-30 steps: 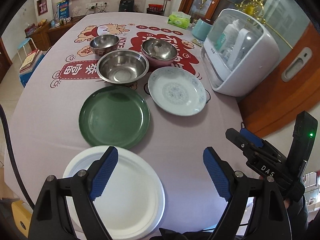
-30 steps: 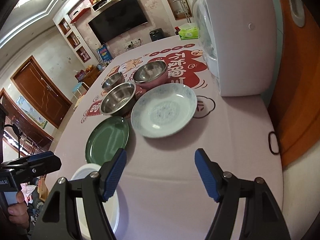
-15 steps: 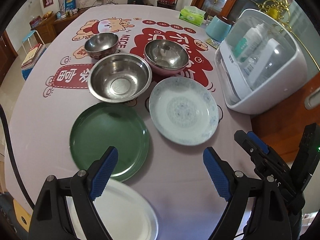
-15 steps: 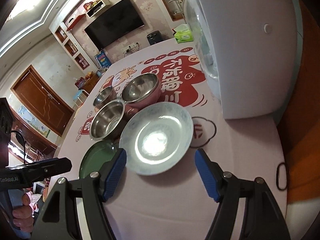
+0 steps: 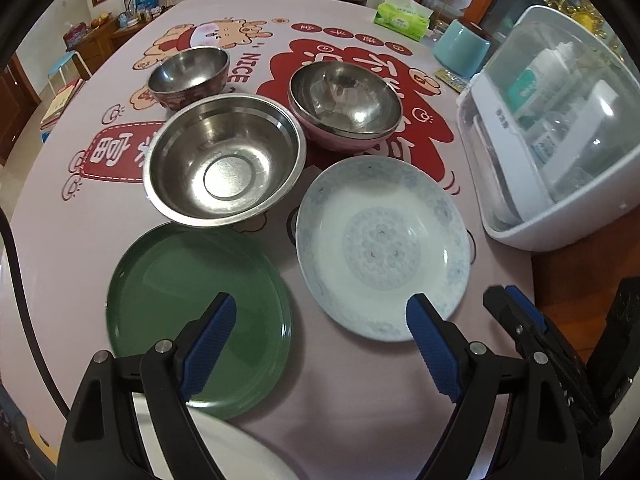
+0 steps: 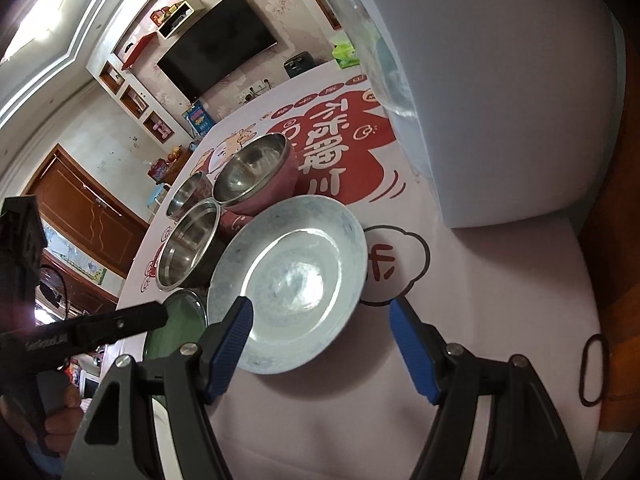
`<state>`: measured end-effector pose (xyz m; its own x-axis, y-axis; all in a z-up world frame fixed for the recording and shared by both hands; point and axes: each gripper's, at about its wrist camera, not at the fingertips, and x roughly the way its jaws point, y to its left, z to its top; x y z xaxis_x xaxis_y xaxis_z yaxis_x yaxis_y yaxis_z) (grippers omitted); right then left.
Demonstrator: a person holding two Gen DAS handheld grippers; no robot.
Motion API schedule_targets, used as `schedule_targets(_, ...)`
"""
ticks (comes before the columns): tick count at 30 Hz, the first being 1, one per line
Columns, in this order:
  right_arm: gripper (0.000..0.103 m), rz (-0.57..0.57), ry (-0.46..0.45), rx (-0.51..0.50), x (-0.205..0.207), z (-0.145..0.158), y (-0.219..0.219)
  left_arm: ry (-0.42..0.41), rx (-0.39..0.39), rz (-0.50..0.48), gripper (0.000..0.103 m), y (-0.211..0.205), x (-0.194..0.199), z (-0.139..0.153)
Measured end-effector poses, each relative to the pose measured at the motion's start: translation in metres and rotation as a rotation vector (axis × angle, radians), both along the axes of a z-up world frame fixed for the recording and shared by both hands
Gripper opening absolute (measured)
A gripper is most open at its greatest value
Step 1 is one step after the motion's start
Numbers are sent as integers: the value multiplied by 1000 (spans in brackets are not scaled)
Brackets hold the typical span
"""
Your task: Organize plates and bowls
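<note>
On the pink tablecloth lie a green plate [image 5: 192, 312], a white-and-blue patterned plate [image 5: 380, 244] and a white plate [image 5: 240, 452] at the near edge. Behind them stand a large steel bowl [image 5: 224, 164], a pink-sided steel bowl [image 5: 344, 104] and a small steel bowl [image 5: 188, 76]. My left gripper [image 5: 320, 344] is open and empty, above the gap between the green and patterned plates. My right gripper [image 6: 320, 340] is open and empty, its left finger over the near rim of the patterned plate [image 6: 292, 288]. It also shows in the left wrist view [image 5: 520, 320].
A white dish cabinet with a clear lid [image 5: 560, 132] stands at the right of the table and fills the right wrist view [image 6: 500, 92]. A teal container [image 5: 460, 48] and a tissue pack [image 5: 402, 14] sit at the back. A black hair tie [image 6: 594, 368] lies at the table's right edge.
Both grippers have moved forward over the table toward the plates. The white plate has slid to the bottom of the left view; the patterned plate looms larger in the right view.
</note>
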<state>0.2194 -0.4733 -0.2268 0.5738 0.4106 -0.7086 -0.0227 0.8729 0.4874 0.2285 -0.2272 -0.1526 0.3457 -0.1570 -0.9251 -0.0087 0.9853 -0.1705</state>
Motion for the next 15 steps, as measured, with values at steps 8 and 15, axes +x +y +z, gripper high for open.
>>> schedule_targets(8,60,16,52,42,11,-28,-3,12,-14,-13,82,-8,24,-30)
schedule_targets(15,39,16,85,74,21,-43,-3,1,-36,-8,72,-5,39,-48)
